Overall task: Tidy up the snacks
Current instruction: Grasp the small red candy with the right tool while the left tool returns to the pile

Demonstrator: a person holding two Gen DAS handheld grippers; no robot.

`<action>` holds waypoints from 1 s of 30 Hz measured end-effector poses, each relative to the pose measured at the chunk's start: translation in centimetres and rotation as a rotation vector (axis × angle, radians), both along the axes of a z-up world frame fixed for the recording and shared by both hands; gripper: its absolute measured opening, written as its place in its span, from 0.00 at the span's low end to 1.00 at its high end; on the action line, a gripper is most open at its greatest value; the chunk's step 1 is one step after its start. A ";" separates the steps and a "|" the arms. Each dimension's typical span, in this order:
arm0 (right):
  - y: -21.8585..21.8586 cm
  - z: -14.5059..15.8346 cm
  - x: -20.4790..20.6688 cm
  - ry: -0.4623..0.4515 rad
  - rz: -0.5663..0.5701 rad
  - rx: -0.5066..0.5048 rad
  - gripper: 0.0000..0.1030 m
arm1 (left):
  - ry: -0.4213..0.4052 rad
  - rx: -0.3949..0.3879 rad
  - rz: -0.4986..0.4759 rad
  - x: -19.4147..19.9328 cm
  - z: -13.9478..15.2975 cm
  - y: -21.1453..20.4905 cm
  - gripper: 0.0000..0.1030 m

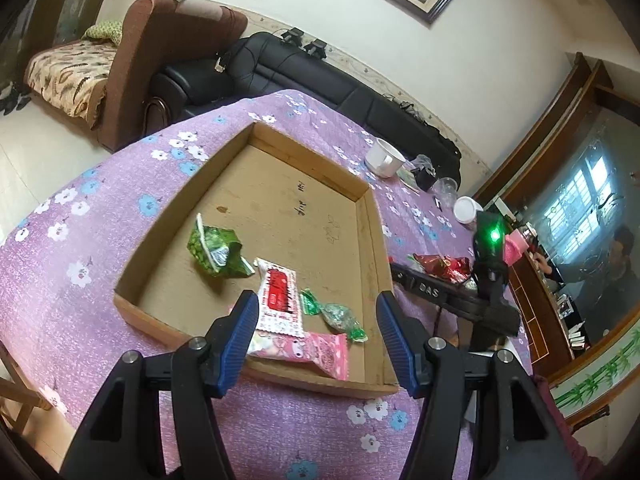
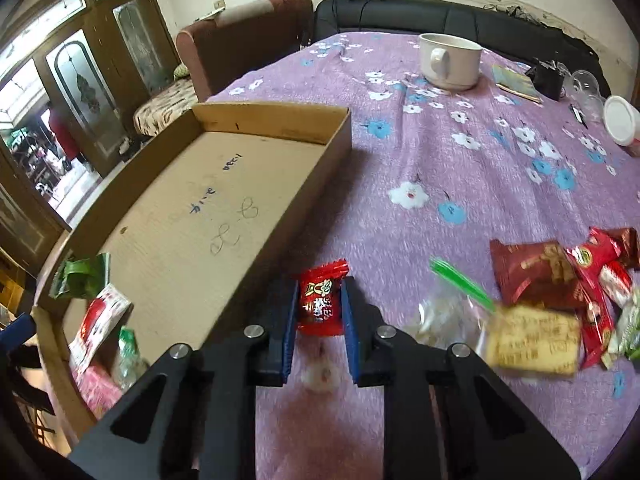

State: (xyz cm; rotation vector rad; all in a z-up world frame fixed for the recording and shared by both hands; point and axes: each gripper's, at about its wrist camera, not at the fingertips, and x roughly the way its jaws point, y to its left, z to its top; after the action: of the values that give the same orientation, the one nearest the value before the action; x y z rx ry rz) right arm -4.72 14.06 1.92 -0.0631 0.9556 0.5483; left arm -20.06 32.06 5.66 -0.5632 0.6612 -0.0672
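Note:
A shallow cardboard box (image 1: 372, 248) (image 2: 328, 136) lies on the purple flowered tablecloth. Inside it are a green snack packet (image 1: 216, 250) (image 2: 82, 276), a red-and-white packet (image 1: 278, 298) (image 2: 100, 318), a green-wrapped candy (image 1: 336, 314) and a pink packet (image 1: 316, 350). My left gripper (image 1: 316, 322) stands open over the box's near end, nothing between its fingers. My right gripper (image 2: 319, 306) is shut on a small red candy packet (image 2: 320, 304), just right of the box. A heap of red, yellow and clear snack packets (image 2: 560, 292) lies on the cloth to the right.
A white mug (image 2: 450, 60) (image 1: 384, 158) stands at the table's far side, with a white lidded tub (image 2: 622, 120), clear plastic cups (image 2: 584, 84) and a small black item (image 2: 546, 76) to its right. Sofas stand behind the table. The other gripper's body (image 1: 490, 264) shows at the right.

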 end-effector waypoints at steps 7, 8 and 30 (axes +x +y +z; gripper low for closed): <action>-4.8 -0.1 -4.2 0.011 0.019 0.013 0.22 | 0.012 0.029 -0.042 0.3 0.2 -2.0 0.59; -5.6 -0.1 -4.7 0.009 0.020 0.010 0.22 | 0.012 0.030 -0.047 0.3 0.2 -2.3 0.59; -18.1 -0.5 -3.2 0.021 -0.202 0.163 0.21 | 0.085 0.175 -0.267 7.7 1.0 -13.1 0.63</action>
State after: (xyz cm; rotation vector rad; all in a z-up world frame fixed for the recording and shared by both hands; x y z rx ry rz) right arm -7.91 -4.00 1.45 0.1839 0.9228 0.4383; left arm -12.36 18.96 6.63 -0.3081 0.8137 -0.2338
